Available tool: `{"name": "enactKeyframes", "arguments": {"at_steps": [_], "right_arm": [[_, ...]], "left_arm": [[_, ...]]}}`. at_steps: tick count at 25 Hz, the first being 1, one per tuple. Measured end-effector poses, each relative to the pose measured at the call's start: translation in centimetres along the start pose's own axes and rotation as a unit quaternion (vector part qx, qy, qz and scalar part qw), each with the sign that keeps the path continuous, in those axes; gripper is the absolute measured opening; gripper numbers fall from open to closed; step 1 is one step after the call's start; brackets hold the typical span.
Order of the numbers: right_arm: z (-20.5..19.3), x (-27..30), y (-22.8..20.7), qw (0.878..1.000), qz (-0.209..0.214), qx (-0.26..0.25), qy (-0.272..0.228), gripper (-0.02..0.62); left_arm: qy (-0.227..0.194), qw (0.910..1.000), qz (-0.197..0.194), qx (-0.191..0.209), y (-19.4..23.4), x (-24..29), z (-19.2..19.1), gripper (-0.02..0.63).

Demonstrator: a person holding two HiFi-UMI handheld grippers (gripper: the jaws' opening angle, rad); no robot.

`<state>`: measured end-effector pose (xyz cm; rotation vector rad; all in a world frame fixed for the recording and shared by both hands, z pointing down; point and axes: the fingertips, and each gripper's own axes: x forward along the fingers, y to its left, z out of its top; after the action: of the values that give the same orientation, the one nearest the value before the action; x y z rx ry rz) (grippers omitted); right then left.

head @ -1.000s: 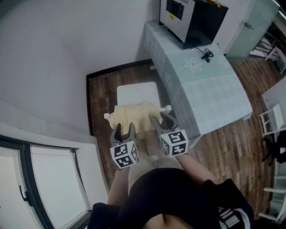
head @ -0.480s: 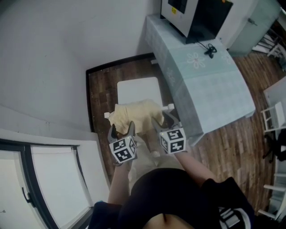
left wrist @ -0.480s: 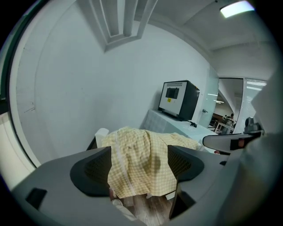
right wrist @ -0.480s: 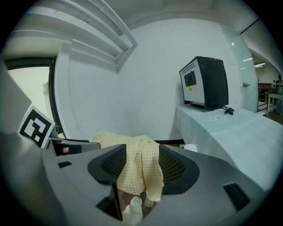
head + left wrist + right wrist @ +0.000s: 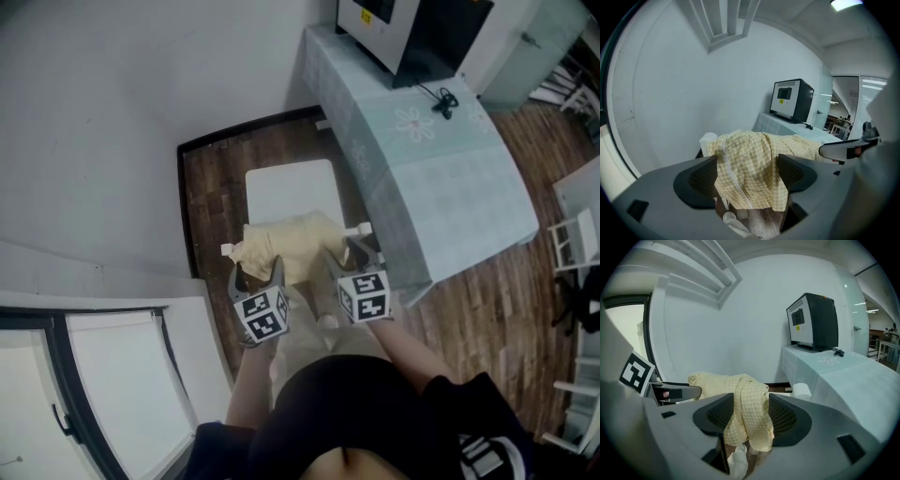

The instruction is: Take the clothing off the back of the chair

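One checked garment [image 5: 286, 246], one white chair [image 5: 286, 192], two grippers (left [image 5: 258, 274], right [image 5: 352, 258]), one table [image 5: 441, 178], one boxy machine [image 5: 408, 33]

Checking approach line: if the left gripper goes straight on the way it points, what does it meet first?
The cloth draped on the chair back. It already sits between the left gripper's jaws, which have just been opening; whether they touch it yet is unclear.
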<state>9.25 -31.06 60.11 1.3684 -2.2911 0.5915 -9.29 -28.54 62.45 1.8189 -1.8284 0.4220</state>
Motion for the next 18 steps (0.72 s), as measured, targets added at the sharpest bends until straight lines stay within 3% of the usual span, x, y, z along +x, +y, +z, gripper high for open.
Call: {"name": "enactKeyframes", "arguments": {"at_steps": [18], "right_arm": [[-0.8,1.6,-0.1,1.0,-0.022,0.009,0.007,0.225]], "left_arm": [[0.001,0.9995,-0.031,-0.007,-0.3,1.9,-0.1,0.383]]}}
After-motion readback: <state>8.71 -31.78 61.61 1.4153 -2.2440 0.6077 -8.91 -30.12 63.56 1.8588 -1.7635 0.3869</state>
